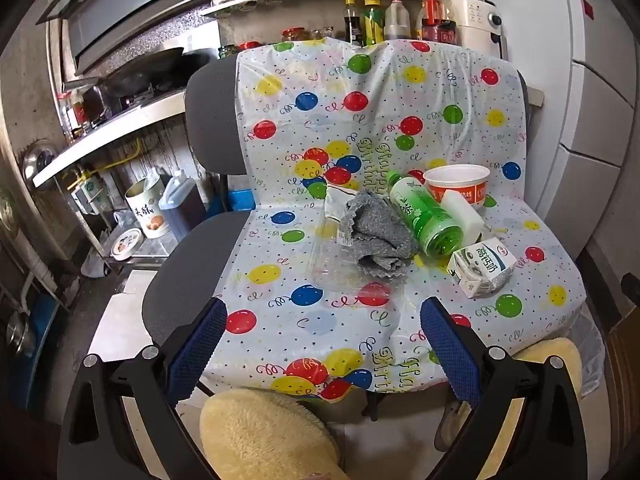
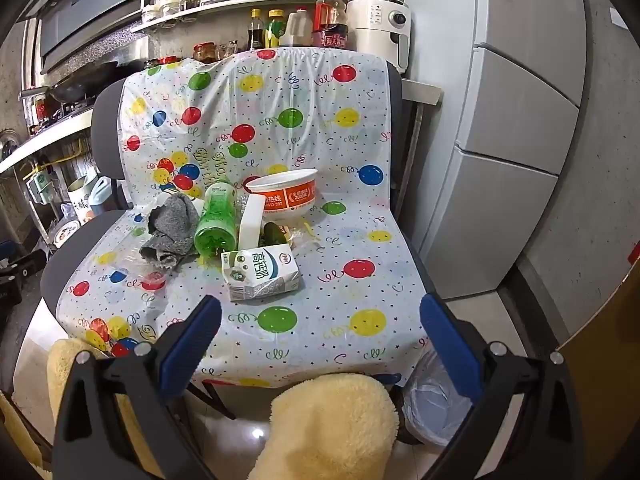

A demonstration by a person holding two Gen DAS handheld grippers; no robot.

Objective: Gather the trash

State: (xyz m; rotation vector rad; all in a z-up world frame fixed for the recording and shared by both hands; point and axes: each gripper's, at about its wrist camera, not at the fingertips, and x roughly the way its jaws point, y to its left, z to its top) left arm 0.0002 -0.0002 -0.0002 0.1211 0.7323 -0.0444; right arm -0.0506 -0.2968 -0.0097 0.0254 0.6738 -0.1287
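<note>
Trash lies on a chair seat covered by a balloon-print plastic sheet (image 1: 400, 120). There is a green bottle (image 1: 426, 214) on its side, a grey rag (image 1: 380, 236), a white milk carton (image 1: 482, 266), an orange-and-white paper bowl (image 1: 458, 188), a white block (image 1: 464, 212) and a clear plastic wrapper (image 1: 340, 268). My left gripper (image 1: 324, 320) is open and empty, short of the wrapper. My right gripper (image 2: 320, 316) is open and empty, just in front of the milk carton (image 2: 260, 272). The bottle (image 2: 216, 220), rag (image 2: 170, 226) and bowl (image 2: 284, 196) also show there.
A bin lined with a clear bag (image 2: 436, 404) stands on the floor at the chair's right front corner. Yellow fluffy slippers (image 2: 332, 428) are below the seat edge. A kitchen counter with a wok (image 1: 140, 72) is at the left, a fridge (image 2: 520, 120) at the right.
</note>
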